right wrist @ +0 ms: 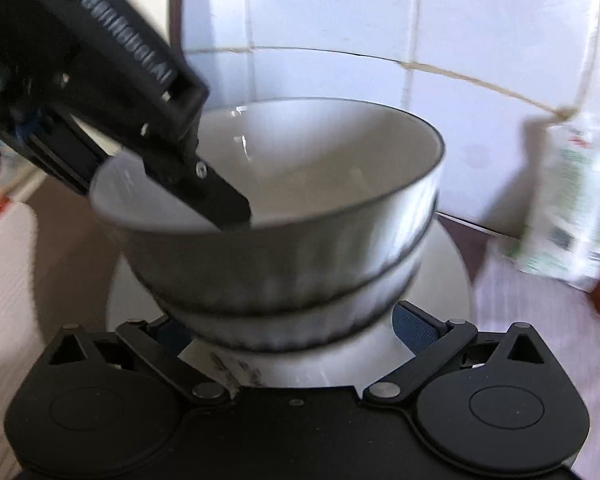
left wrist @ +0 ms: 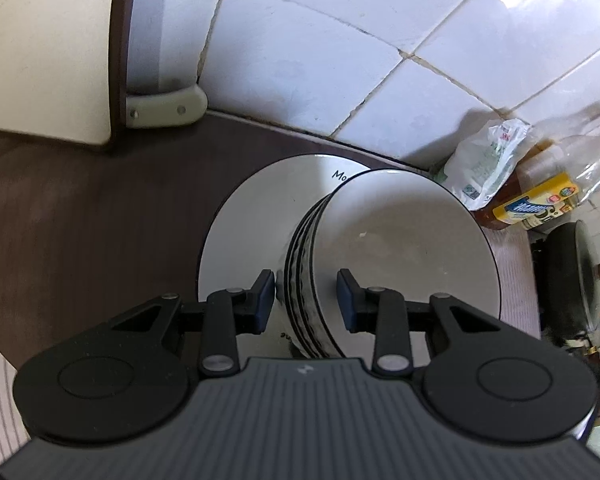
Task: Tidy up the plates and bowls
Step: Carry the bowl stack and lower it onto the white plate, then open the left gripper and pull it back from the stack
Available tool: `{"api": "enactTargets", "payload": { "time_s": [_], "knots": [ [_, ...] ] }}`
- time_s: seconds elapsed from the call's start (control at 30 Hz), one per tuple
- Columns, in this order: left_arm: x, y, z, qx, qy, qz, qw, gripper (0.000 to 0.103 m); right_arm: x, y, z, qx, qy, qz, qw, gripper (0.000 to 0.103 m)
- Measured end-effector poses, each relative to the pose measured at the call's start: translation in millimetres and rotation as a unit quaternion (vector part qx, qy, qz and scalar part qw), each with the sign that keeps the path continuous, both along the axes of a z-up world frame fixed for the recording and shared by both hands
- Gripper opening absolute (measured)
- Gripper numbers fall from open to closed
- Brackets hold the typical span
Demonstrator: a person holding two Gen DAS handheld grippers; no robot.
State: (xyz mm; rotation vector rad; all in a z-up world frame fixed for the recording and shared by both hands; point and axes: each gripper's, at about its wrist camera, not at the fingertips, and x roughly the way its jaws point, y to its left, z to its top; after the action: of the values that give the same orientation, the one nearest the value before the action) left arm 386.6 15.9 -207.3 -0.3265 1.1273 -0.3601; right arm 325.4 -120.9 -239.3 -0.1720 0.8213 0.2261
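Observation:
A stack of nested white bowls with dark rims stands on a white plate on the brown counter. My left gripper straddles the near wall of the stack, one pad outside and one inside the top bowl, shut on it. In the right wrist view, the left gripper's inner finger reaches down into the top bowl; its outer finger is hidden. My right gripper is open wide, its fingers on either side of the stack's base, just above the plate. Nothing is between its pads.
A white plastic bag, oil bottles and a dark pan crowd the right, close to the plate. The tiled wall is right behind. A cream cabinet stands at the left; brown counter lies bare beside it.

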Motion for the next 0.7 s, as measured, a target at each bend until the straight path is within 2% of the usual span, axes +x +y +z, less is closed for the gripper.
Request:
{"api": "enactTargets", "payload": {
  "time_s": [0.07,0.13,0.27,0.33,0.53,0.7],
  "knots": [
    [-4.9,-1.7,6.7,0.017,-0.015,0.003,0.9997,0.034,-12.1,6.7,2.4,-0.028,-0.010,-0.005,1.000,0.103],
    [-12.9,-1.6,17.1,0.027,-0.035,0.005,0.9990,0.039,-23.5,8.5,9.0,-0.034,-0.011,-0.004,0.999,0.103],
    [-37.2,-2.3,47.8,0.074,-0.082,0.019,0.9937,0.039,-48.9,-3.6,33.7,-0.006,-0.001,0.005,1.000,0.103],
    [-50.8,-2.0,67.4,0.084,-0.107,0.023,0.9904,0.041,-61.4,-17.8,44.9,0.010,0.006,0.006,1.000,0.103],
    [-97.9,-4.4,111.3,0.117,-0.133,0.049,0.9829,0.042,-75.2,-53.8,66.9,0.036,0.029,-0.028,0.999,0.103],
    [-144.5,-11.0,138.8,0.128,-0.132,0.067,0.9806,0.047,-93.2,-70.4,100.0,0.040,0.017,-0.031,0.999,0.103]
  ]
}}
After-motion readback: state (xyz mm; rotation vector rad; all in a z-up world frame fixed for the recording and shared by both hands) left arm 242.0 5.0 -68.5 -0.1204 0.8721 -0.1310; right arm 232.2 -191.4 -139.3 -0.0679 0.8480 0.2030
